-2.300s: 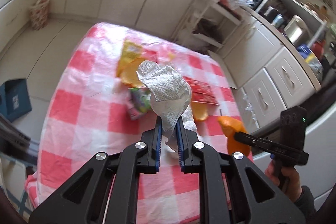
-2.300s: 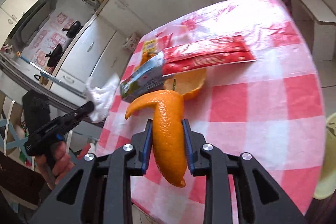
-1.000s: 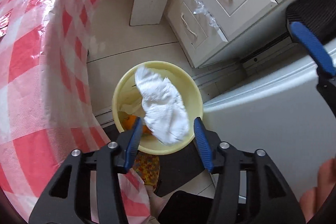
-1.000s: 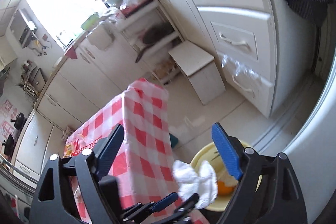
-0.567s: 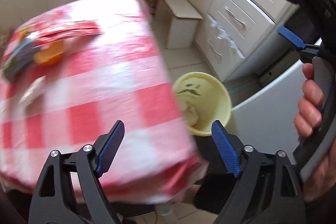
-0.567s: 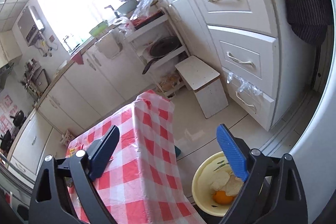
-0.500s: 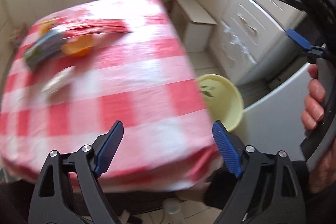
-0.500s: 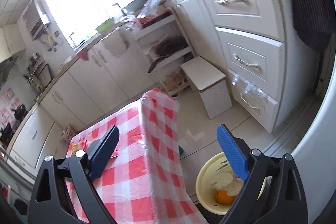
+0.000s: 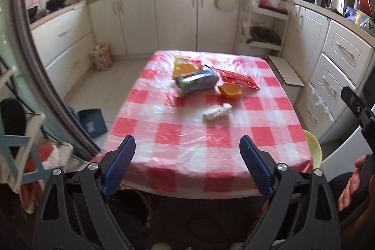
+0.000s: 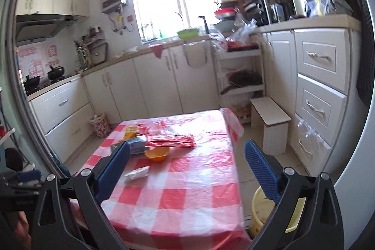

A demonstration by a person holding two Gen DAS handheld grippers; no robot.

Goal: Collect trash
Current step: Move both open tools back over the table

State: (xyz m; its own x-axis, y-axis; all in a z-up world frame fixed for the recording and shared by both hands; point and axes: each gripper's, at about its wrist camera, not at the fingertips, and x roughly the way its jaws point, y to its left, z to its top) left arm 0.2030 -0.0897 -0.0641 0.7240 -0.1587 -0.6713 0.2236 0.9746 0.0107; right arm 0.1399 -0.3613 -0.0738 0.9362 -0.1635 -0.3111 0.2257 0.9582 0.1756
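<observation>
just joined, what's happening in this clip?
A person with tongs in each hand is clearing trash off a checked table. Both the left tongs and right tongs are open and empty, facing the table. On it lie a crumpled tissue, an orange peel half, a grey-blue wrapper, a red packet and a yellow packet. The yellow bin sits on the floor at the table's near right corner.

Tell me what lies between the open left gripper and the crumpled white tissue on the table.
Only bare checked tablecloth lies between the left gripper and the white tissue; the left wrist view shows it.
</observation>
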